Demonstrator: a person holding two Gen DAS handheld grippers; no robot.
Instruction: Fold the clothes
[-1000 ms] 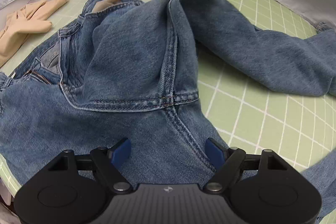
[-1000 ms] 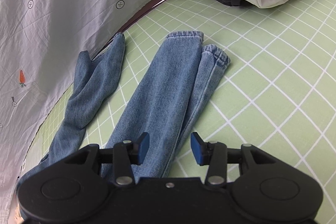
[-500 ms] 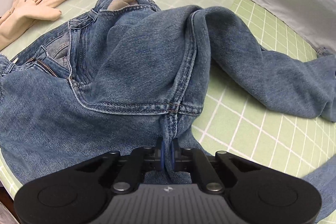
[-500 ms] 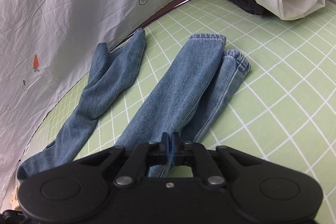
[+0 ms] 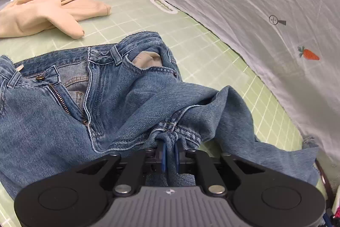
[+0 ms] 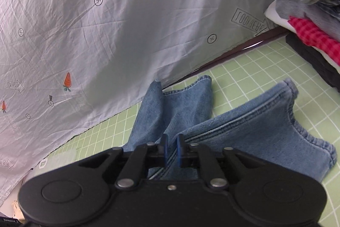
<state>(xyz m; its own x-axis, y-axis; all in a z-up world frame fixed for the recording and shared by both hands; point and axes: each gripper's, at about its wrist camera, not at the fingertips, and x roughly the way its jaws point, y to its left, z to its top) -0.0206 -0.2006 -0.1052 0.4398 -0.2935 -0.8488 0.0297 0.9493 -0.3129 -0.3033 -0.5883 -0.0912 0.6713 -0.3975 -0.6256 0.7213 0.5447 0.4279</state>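
Blue jeans (image 5: pixel 63 120) lie on the green grid mat (image 5: pixel 191 39), fly open and waistband toward the far side. My left gripper (image 5: pixel 169 155) is shut on the crotch seam of the jeans, which bunches up between the blue pads. In the right wrist view my right gripper (image 6: pixel 172 149) is shut on the edge of one jeans leg (image 6: pixel 255 131) and holds it lifted off the mat. The other leg (image 6: pixel 174 105) lies behind it, its cuff at the mat's far edge.
A beige garment (image 5: pixel 46 12) lies crumpled at the far left of the mat. A stack of folded clothes (image 6: pixel 308 20) stands at the right. A white printed sheet (image 6: pixel 106 24) hangs along the far side. A white mat handle slot (image 5: pixel 162 5) lies near the sheet.
Both grippers closed on the jeans about half a second ago, and have since lifted and pulled the denim; the crotch bunches up and the held leg rises off the mat.
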